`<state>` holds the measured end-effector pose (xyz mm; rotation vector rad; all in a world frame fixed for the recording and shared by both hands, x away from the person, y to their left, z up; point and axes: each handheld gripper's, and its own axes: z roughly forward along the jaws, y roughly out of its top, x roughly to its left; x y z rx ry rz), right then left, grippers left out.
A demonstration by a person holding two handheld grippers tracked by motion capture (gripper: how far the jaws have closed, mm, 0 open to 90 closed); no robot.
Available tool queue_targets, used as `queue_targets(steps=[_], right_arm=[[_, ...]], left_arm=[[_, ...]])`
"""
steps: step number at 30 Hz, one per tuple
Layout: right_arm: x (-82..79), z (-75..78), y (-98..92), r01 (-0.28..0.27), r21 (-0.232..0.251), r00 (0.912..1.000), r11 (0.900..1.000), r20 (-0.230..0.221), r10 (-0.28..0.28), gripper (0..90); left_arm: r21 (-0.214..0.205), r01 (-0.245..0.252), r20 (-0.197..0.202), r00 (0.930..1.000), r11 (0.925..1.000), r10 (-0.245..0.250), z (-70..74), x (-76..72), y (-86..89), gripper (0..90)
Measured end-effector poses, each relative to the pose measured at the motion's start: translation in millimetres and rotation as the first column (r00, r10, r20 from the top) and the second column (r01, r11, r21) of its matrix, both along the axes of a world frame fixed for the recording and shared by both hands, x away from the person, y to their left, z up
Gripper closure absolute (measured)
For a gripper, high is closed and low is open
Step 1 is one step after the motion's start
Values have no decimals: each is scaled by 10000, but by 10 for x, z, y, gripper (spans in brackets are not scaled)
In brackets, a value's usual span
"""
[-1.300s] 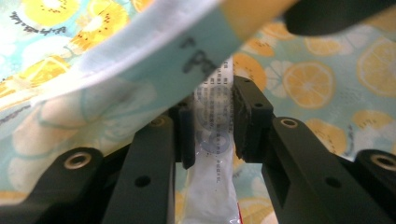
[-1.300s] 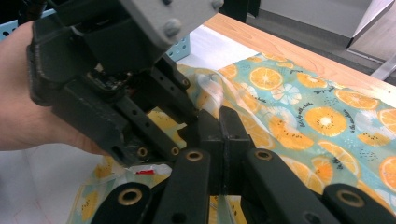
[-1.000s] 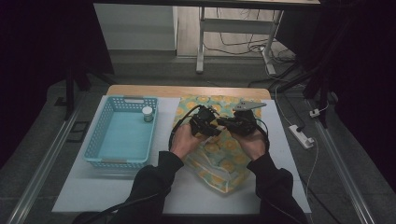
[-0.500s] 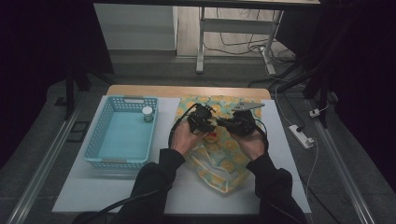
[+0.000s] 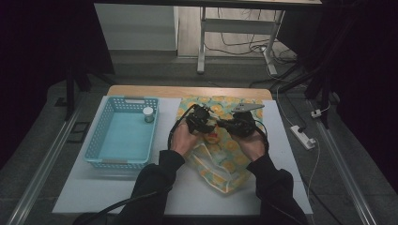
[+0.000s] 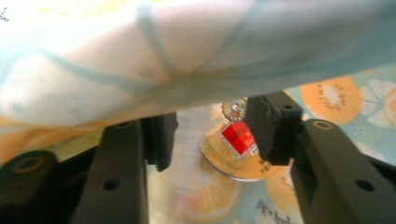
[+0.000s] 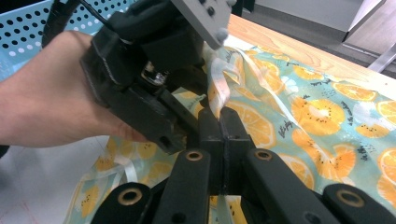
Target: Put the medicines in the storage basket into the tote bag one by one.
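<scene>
From the high view, two hands meet over a bag (image 5: 220, 159) with orange slices printed on it, lying on the white table (image 5: 117, 197). The left gripper (image 5: 202, 123) and the right gripper (image 5: 224, 124) sit close together, nose to nose. A blue basket (image 5: 101, 136) stands to the left with a small jar (image 5: 148, 114) inside, well apart from the hands.

The right gripper view shows something the high view is too small to tell. The right gripper (image 7: 220, 122) has its jaws pressed tight together on a thin fold of the bag (image 7: 327, 116), and that fold stands up from the rest. The left gripper (image 7: 187, 105) sits just beside it, held in a hand (image 7: 51, 98).

The left gripper view looks under the lifted flap of the bag (image 6: 187, 60). The left gripper (image 6: 212, 133) has its jaws part way open, and they have just been opening. Nothing is pinched between them. Past them lies a round tin (image 6: 236, 156) with a red label, resting on the orange cloth.
</scene>
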<state>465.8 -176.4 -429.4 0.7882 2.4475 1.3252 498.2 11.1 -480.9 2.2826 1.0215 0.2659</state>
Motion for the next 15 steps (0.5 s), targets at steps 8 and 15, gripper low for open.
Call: queue_targets(steps=[8, 15], right_arm=[[1, -2, 4, -34, -3, 10000, 10000, -24, 34, 900], [1, -5, 5, -39, -1, 10000, 10000, -32, 39, 900]], left_arm=[[-276, 524, -164, 9985, 9982, -529, 69, -92, 81, 353], [-691, 872, -315, 9955, 9938, -895, 154, -180, 127, 237]])
